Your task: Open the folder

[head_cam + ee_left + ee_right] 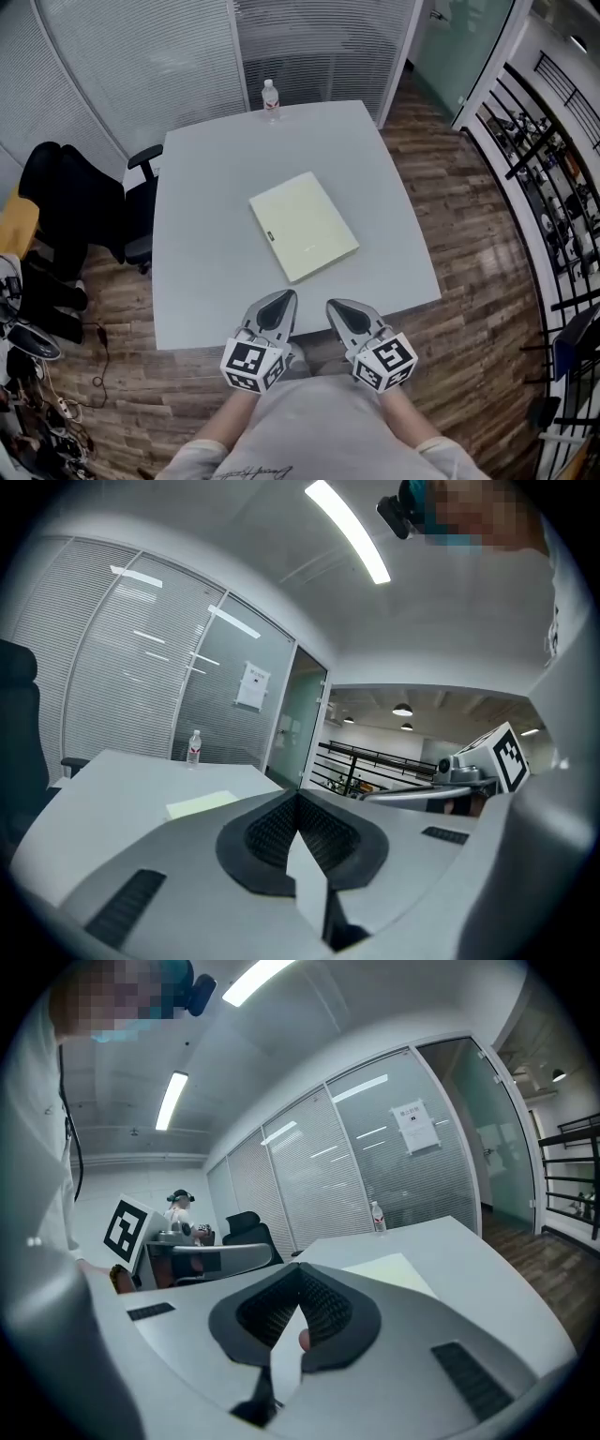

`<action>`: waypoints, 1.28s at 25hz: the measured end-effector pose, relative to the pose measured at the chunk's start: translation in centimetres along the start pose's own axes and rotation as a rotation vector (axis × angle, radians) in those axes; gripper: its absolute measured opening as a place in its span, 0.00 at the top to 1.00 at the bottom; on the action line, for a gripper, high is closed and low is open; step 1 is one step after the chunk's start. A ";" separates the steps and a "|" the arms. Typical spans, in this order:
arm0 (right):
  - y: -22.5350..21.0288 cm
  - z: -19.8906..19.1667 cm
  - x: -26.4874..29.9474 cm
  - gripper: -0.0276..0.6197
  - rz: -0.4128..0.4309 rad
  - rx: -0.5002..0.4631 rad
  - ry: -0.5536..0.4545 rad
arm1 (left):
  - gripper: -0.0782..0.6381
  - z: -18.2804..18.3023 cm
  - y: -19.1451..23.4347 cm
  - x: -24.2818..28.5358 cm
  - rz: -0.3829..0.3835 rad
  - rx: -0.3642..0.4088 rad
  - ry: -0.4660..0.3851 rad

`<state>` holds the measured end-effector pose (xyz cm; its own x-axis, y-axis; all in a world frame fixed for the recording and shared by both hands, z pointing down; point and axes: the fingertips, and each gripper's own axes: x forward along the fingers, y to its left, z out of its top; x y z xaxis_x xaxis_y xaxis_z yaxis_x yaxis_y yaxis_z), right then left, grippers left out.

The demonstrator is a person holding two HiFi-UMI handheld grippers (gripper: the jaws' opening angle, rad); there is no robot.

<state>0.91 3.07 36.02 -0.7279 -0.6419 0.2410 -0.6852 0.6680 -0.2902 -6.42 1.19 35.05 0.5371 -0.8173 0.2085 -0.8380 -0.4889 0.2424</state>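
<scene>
A pale yellow folder (302, 227) lies closed and flat in the middle of the grey table (197, 281), turned slightly askew. Both grippers hover over the table's near edge, short of the folder and not touching it. My left gripper (281, 298) is shut, with its jaws meeting at a point and nothing between them. My right gripper (336, 306) is beside it, also shut and empty. In the left gripper view the folder (200, 804) shows ahead, beyond the closed left gripper (298, 795). In the right gripper view the folder (394, 1271) lies past the closed right gripper (300, 1269).
A clear water bottle (270, 98) stands at the table's far edge, by the glass partition. A black office chair (103, 211) stands at the table's left side. A black railing (544, 178) runs along the right. Cables and shoes litter the floor at bottom left.
</scene>
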 end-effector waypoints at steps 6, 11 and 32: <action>-1.0 0.3 0.9 0.92 0.013 -0.021 0.019 | 0.88 0.1 0.5 0.7 0.005 -0.023 0.001; -1.9 1.2 2.4 0.92 0.058 -0.044 0.036 | 0.88 0.6 1.8 1.4 0.061 -0.035 -0.012; -6.7 0.2 5.7 0.92 0.137 -0.170 0.183 | 0.88 -1.1 4.8 3.6 0.175 -0.075 0.028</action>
<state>1.32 -5.12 39.12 -0.7962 -0.4729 0.3775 -0.5631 0.8074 -0.1760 -8.38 -3.76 37.99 0.3873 -0.8785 0.2796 -0.9098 -0.3152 0.2701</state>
